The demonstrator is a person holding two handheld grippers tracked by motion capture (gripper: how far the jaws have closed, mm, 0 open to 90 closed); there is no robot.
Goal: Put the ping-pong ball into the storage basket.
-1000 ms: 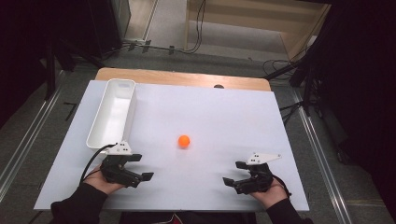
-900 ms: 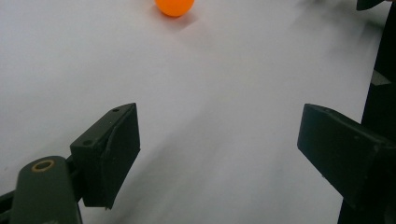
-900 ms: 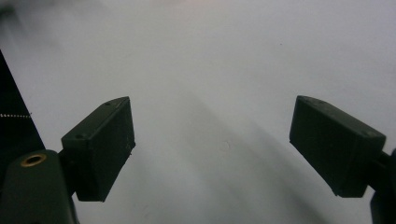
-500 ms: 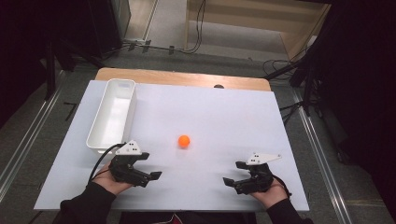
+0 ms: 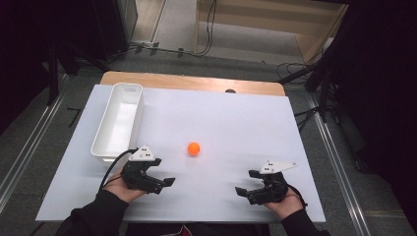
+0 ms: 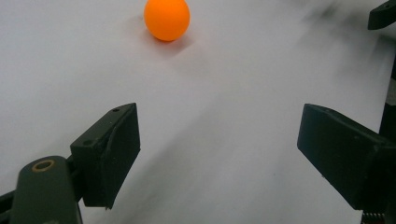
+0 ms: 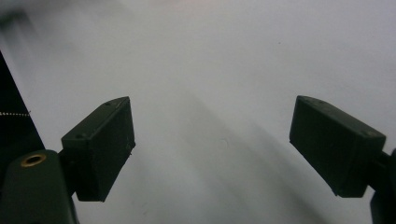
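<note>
An orange ball (image 5: 193,148) lies near the middle of the white table (image 5: 221,118). In the left gripper view the orange ball (image 6: 166,19) sits ahead of the jaws, slightly left of centre. My left gripper (image 5: 164,184) rests low at the front left, a short way from the ball, open with nothing between its jaws (image 6: 219,149). My right gripper (image 5: 244,184) rests at the front right, open and holding nothing (image 7: 212,149), its jaws pointing left over bare table.
A long white bin (image 5: 104,142) stands along the left side of the table, just beyond my left hand. A wooden board edge (image 5: 192,82) runs behind the white surface. Cables and dark stands lie on the floor beyond.
My left gripper has moved right and slightly forward toward the ball. The right gripper and the ball have stayed put.
</note>
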